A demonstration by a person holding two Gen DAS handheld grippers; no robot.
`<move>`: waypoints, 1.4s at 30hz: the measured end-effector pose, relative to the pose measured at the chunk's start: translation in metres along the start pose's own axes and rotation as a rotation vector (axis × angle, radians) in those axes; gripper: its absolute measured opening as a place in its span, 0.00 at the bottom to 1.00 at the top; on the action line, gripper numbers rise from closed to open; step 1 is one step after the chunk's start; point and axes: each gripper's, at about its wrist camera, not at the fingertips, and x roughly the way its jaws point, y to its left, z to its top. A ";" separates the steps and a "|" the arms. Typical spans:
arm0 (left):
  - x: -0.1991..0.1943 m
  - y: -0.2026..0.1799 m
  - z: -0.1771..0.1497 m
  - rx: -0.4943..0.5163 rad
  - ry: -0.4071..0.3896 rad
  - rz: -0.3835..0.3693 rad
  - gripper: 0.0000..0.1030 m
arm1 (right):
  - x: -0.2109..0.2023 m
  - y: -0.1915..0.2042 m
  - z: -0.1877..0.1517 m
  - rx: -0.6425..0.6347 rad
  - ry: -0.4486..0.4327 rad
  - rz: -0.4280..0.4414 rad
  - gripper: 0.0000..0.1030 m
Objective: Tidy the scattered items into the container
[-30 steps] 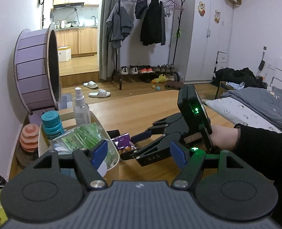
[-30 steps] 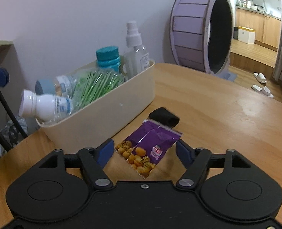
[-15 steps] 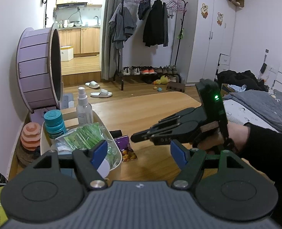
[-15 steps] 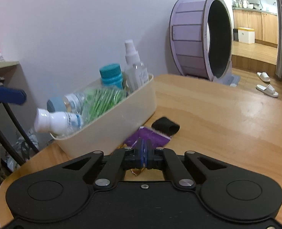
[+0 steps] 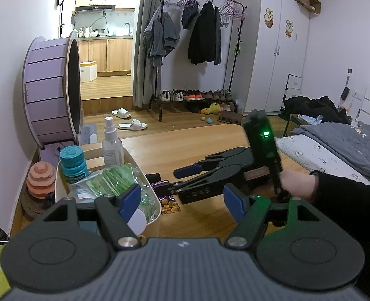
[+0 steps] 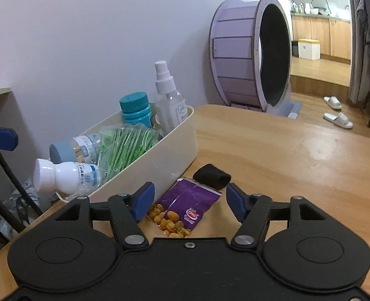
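The right tool (image 6: pixel 188 204) is gaping wide, having just reopened, around the snack packet (image 6: pixel 185 208) beside the bin (image 6: pixel 164 158) — flat foil risks slipping free; the left tool (image 5: pixel 182 202) is idling wide, empty.

Purple snack packet (image 6: pixel 185 208), cream container (image 6: pixel 159 160), teal-capped bottle (image 6: pixel 134 109).

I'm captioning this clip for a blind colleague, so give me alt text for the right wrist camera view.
The right hand-held gripper, jaws open, hovers over a purple snack packet lying on a wooden table beside a cream container of bottles. A small black roll lies just beyond the packet.
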 end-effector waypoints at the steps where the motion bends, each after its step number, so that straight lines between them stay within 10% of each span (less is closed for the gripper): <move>1: 0.000 0.000 0.000 0.000 0.001 -0.001 0.70 | 0.004 0.000 0.000 0.003 0.005 0.002 0.61; 28: -0.001 0.000 0.004 -0.004 -0.010 -0.011 0.70 | -0.028 -0.029 -0.020 0.038 0.002 0.025 0.50; 42: -0.010 0.005 0.004 -0.012 -0.026 -0.003 0.70 | -0.026 0.021 0.053 -0.014 -0.114 0.223 0.58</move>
